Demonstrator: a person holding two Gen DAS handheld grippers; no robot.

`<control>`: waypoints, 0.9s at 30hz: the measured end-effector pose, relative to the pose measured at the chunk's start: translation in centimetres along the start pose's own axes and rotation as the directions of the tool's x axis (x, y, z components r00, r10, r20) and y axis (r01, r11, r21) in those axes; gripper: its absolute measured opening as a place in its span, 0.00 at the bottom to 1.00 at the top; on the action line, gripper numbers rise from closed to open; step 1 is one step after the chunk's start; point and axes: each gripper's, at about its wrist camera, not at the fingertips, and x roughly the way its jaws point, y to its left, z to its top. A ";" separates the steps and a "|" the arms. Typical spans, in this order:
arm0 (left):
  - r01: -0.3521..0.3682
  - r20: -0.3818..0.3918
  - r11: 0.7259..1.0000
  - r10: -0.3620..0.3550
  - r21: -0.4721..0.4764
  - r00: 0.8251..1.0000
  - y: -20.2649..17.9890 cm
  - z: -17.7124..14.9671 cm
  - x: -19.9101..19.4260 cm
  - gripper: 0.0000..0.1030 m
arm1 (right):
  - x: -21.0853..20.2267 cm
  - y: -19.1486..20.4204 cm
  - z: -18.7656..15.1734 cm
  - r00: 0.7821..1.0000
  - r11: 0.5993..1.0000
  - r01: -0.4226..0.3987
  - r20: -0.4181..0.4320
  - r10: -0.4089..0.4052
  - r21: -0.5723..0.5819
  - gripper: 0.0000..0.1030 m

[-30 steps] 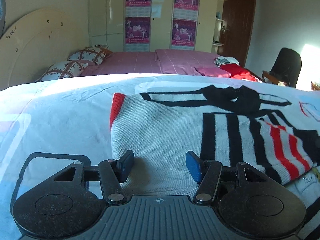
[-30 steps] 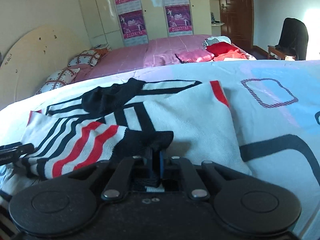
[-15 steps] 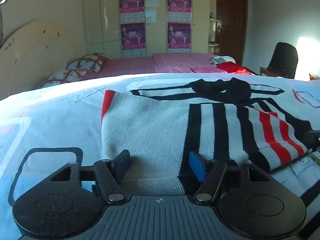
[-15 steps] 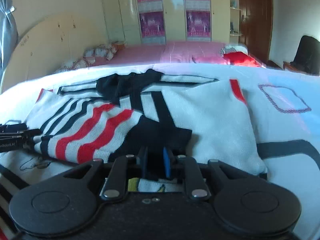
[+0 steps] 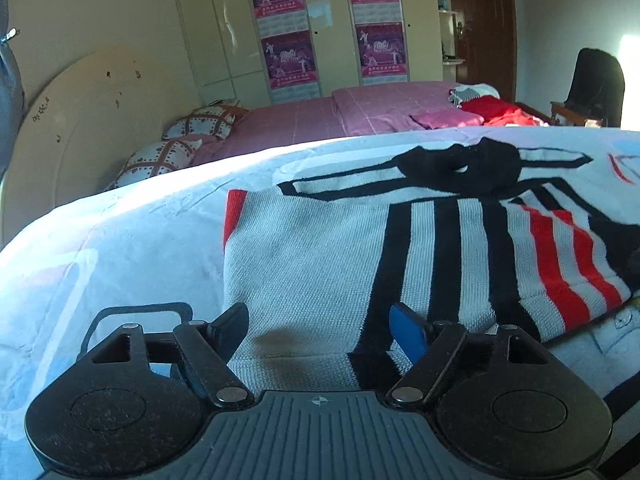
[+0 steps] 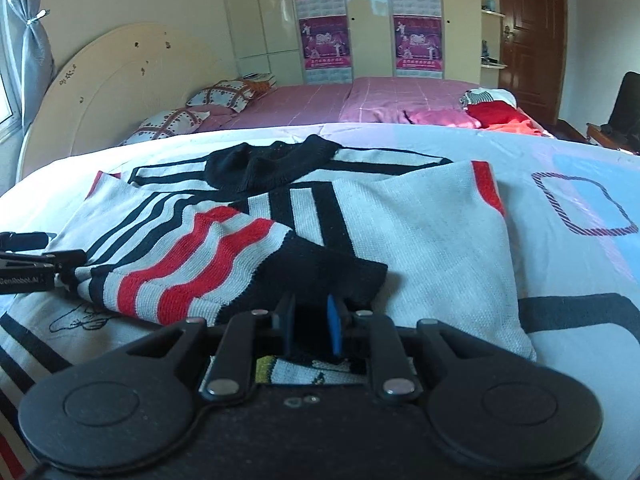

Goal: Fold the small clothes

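Observation:
A small grey knit sweater [image 5: 320,256] with black and red stripes and a black collar lies on a white printed bedsheet [image 5: 120,240]. It also shows in the right wrist view [image 6: 420,232], with one striped sleeve [image 6: 192,256] folded across its front. My left gripper [image 5: 320,320] is open, its fingers straddling the sweater's near hem. My right gripper [image 6: 310,324] is partly open around the sleeve's black cuff [image 6: 320,276], the pads apart from the cloth. The left gripper's tip [image 6: 36,258] shows at the left edge of the right wrist view.
A second bed with a pink cover [image 5: 340,116], patterned pillows [image 5: 200,124] and a pile of red clothes [image 5: 496,112] stands behind. A cream headboard [image 5: 80,120], a wardrobe with posters [image 5: 288,40], a brown door [image 5: 480,28] and a dark chair [image 5: 596,84] line the room.
My right gripper has opened from shut on the sleeve's black cuff, and the sleeve now rests folded across the sweater. My left gripper stayed open and shifted slightly left along the hem.

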 end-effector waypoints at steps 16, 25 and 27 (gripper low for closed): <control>-0.080 0.012 0.997 0.079 0.023 0.997 0.6 0.2 -0.8 0.84 | -1.4 -1.6 0.3 0.999 0.999 -0.045 -0.016 0.046 0.009 0.22; 0.028 0.113 0.999 -0.022 -0.046 0.993 2.3 3.2 0.2 0.84 | -1.3 -2.8 1.5 0.997 0.999 0.002 0.071 -0.005 0.054 0.20; 0.040 0.111 0.998 -0.033 -0.056 0.993 2.7 4.1 1.6 0.84 | -1.1 -2.8 1.9 0.994 0.998 0.032 0.099 -0.038 0.059 0.20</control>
